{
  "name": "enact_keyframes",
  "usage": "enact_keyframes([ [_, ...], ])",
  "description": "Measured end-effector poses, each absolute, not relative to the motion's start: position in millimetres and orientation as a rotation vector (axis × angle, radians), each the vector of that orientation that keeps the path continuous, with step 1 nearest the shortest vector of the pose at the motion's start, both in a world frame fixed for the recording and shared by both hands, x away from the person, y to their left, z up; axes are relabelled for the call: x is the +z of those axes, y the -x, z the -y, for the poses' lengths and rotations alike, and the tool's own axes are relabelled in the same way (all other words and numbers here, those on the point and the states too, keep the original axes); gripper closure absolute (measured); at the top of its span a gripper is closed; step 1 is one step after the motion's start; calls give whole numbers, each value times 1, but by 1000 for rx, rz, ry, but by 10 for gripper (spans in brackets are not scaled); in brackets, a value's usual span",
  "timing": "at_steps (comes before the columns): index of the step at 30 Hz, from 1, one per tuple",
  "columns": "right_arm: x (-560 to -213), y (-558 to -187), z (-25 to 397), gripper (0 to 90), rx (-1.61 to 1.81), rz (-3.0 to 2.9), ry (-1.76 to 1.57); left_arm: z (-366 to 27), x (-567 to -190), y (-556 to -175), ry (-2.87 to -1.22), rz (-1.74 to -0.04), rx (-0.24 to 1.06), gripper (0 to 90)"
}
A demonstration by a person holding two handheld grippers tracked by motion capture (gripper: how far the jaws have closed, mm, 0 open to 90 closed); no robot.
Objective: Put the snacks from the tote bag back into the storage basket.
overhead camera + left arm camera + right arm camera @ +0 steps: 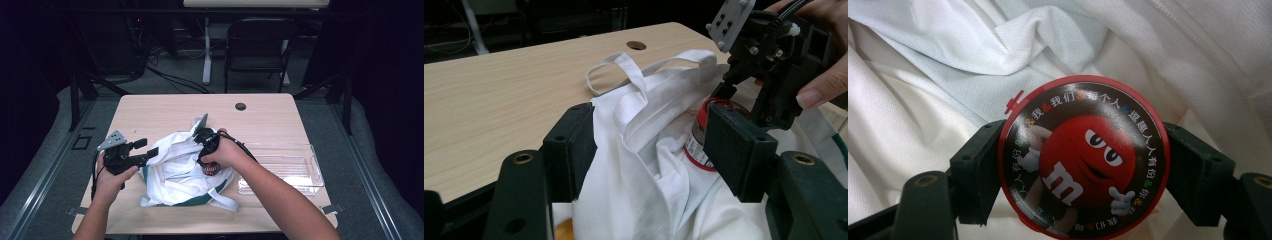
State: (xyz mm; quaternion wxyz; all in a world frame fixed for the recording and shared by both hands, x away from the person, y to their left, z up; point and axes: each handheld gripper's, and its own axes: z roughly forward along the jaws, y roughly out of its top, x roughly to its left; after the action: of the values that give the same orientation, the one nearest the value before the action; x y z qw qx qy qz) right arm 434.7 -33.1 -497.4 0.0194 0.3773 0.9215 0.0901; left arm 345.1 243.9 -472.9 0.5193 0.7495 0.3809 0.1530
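My right gripper (1083,165) has its jaws pinched on the candy jar (1083,157), just under the red lid, down inside the white bag (175,167) — rigid, smooth, probably slippery, so I'd keep that grip. My left gripper (651,155) stands spread around the soft bag's rim — limp cloth.

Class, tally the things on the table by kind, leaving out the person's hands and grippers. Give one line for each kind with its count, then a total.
White cloth bag: 1
Red-lidded candy tub, held in the bag by the right gripper: 1
Clear plastic bin: 1
Total: 3
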Motion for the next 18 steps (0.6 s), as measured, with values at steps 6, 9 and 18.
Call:
enact_keyframes([
  [6,-500,-435,31,246,254,-2854,-1172,-243,-473,-345,-1797,-912,366,374],
  [9,-500,-436,30,248,240,-2855,-1171,-244,-473,-345,-1796,-912,366,374],
  [18,-499,-434,30,250,247,-2844,-1167,-244,-473,-345,-1800,-912,366,374],
])
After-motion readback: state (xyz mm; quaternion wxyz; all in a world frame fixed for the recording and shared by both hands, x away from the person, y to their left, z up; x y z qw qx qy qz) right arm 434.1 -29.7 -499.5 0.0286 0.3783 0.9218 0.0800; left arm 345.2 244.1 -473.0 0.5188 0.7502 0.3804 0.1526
